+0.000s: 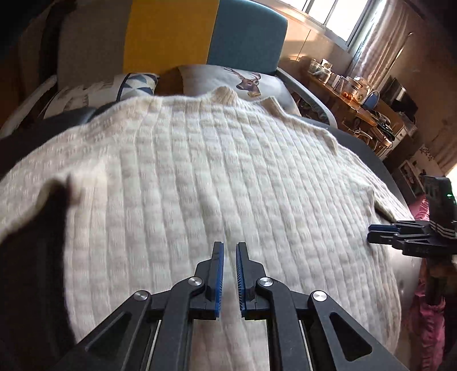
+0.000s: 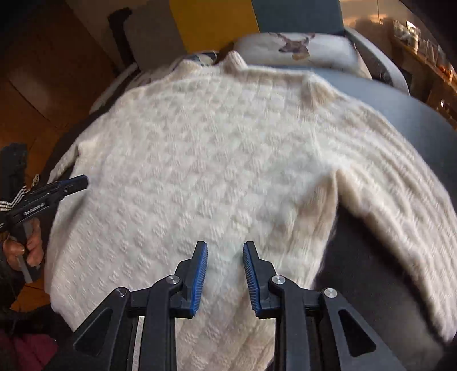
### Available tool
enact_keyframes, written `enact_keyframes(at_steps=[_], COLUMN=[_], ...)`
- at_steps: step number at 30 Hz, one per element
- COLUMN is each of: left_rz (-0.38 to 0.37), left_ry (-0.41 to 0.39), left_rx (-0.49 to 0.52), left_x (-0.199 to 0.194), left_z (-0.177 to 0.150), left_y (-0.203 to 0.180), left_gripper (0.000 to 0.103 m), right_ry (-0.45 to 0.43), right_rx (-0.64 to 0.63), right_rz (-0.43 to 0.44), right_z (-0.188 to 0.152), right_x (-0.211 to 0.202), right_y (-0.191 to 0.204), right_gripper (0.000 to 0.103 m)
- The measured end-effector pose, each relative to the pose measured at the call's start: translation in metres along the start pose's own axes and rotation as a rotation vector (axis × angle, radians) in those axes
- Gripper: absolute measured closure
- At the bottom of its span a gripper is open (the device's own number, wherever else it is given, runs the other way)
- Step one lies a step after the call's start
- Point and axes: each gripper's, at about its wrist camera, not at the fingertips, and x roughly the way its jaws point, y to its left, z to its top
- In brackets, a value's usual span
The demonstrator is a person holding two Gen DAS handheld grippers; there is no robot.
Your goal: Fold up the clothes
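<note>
Our left gripper [image 1: 229, 248]: black linkage arms, round silver pivot screws, ridged blue pads [image 1: 219, 274]. Our right gripper [image 2: 225, 247]: same build. Beside the left gripper's handle, our hand [image 2: 27, 251] and black-and-white striped strap [image 2: 12, 201].

No lettering is legible anywhere — gripper markings too blurred.

Warm daylight from bright glaring window [image 1: 328, 17] upper right; dim brown corners; cream knitted sweater [image 1: 200, 177] motion-blurred, dark shadow at left; strong fisheye edge-bending.
</note>
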Motion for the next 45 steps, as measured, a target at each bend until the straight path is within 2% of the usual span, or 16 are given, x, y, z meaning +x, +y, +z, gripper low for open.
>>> enact_keyframes(at_steps=[4,8,10,12,15,19,23,29,33,37,39,41,45], left_rz=[0.036,0.024,0.007,-0.004,-0.018,-0.042,0.025,0.178,0.261,0.289,0.305,0.308,0.343], left_ry=[-0.008,-0.005,-0.033,-0.057,-0.047,-0.049,-0.128,-0.226,-0.278,-0.339,-0.354,-0.363,-0.319], left_rx=[0.006,-0.016,-0.063,-0.11,-0.171,-0.304,-0.405,-0.649,-0.778,-0.882,-0.884,-0.819,-0.725], left_x=[-0.01,-0.021,-0.034,-0.046,-0.053,-0.066,-0.1,-0.154,-0.188,-0.213,-0.217,-0.214,-0.187], left_z=[-0.044,-0.047,-0.043,-0.049,-0.062,-0.086,-0.101,-0.128,-0.131,-0.121,-0.11,-0.09,-0.046], left_y=[0.01,0.016,0.026,0.034,0.049,0.083,0.132,0.245,0.315,0.373,0.389,0.394,0.405], left_gripper=[0.094,0.094,0.094,0.094,0.094,0.094,0.094,0.094,0.094,0.094,0.094,0.094,0.094], right_ry=[-0.094,-0.098,-0.135,-0.172,-0.176,-0.119,-0.067,-0.082,-0.095,-0.105,-0.112,-0.123,-0.14], right_rx=[0.039,0.131,0.134,0.101,0.047,-0.007,-0.053,-0.113,-0.133,-0.1,-0.081,-0.068,-0.054], right_rz=[-0.023,-0.052,-0.064,0.0,0.077,0.115,0.105,0.16,0.213,0.261,0.257,0.258,0.191], right_z=[-0.023,-0.024,-0.029,-0.043,-0.054,-0.061,-0.061,-0.028,0.004,0.042,0.064,0.087,0.139], right_x=[-0.009,-0.017,-0.03,-0.037,-0.03,-0.003,0.017,0.022,0.03,0.047,0.055,0.059,0.07], right_y=[-0.007,-0.004,0.018,0.05,0.096,0.143,0.173,0.208,0.233,0.248,0.251,0.251,0.247], right_gripper=[0.08,0.078,0.077,0.077,0.077,0.077,0.075,0.074,0.074,0.074,0.074,0.074,0.074])
